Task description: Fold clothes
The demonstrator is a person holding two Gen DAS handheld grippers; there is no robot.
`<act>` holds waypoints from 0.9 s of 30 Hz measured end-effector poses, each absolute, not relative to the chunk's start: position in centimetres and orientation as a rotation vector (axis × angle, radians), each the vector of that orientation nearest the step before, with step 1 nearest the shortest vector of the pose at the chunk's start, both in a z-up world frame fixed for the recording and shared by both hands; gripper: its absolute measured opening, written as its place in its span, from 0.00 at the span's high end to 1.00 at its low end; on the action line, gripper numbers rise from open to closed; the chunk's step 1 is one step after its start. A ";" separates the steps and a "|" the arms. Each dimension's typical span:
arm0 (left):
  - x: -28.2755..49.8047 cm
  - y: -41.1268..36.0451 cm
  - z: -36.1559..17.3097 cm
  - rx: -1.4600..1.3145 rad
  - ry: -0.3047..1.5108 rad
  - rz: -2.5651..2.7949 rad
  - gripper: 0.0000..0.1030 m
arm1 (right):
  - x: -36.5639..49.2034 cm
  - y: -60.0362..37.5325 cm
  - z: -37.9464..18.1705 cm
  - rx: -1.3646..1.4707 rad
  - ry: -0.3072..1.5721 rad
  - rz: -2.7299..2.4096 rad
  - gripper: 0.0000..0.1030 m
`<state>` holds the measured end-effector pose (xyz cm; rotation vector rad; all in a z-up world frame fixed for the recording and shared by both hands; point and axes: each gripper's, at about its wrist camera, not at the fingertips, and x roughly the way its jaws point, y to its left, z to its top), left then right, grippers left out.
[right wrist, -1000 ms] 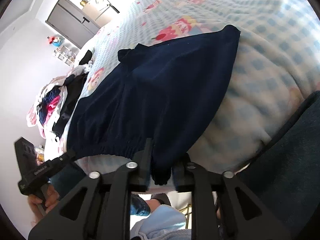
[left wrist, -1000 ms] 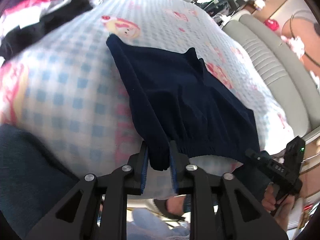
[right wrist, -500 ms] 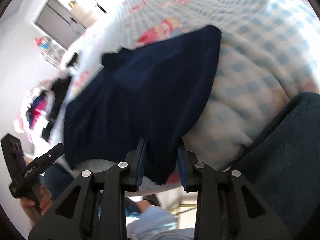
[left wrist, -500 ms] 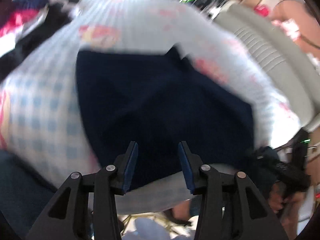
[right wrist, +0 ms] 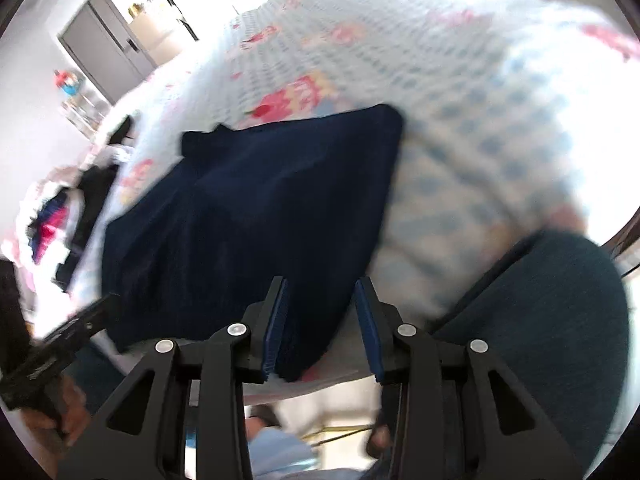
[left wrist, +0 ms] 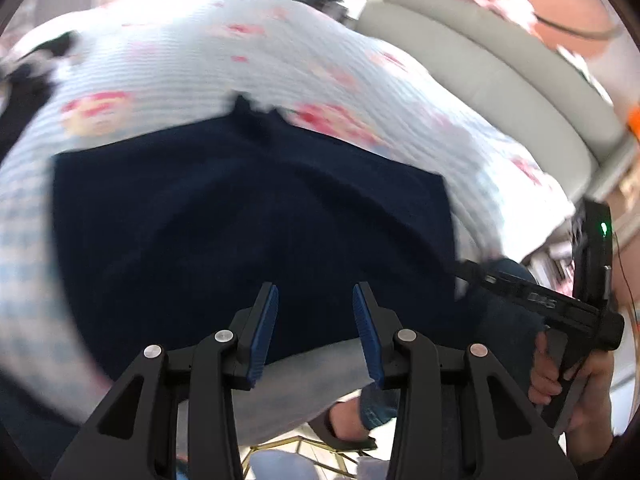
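Left wrist: left gripper (left wrist: 316,334) jaws apart over navy garment (left wrist: 248,216) (blurred).

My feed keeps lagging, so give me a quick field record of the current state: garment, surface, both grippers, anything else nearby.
garment: navy garment lying spread on the bed, near edge at the bed's front edge
surface: checked bedspread with pink prints
left gripper: open, over the garment's near edge, holding nothing
right gripper: open, garment corner between its fingers, not clamped
nearby: pile of clothes at the far end of the bed
image quality: motion blur in both views
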<state>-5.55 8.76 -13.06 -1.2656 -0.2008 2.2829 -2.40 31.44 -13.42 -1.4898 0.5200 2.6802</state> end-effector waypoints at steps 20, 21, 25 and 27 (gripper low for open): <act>-5.1 17.8 -14.6 -1.327 -0.144 2.088 0.65 | -2.5 32.6 -16.7 -1.620 0.814 2.674 0.66; -5.2 17.4 -14.6 -1.325 -0.175 2.076 0.65 | -2.6 32.6 -16.5 -1.607 0.831 2.690 0.66; -5.4 18.8 -15.1 -1.343 -0.118 2.076 0.63 | -2.2 33.1 -15.8 -1.558 0.828 2.702 0.66; -5.5 19.7 -15.4 -1.354 -0.075 2.079 0.61 | -1.6 34.1 -15.1 -1.501 0.819 2.677 0.66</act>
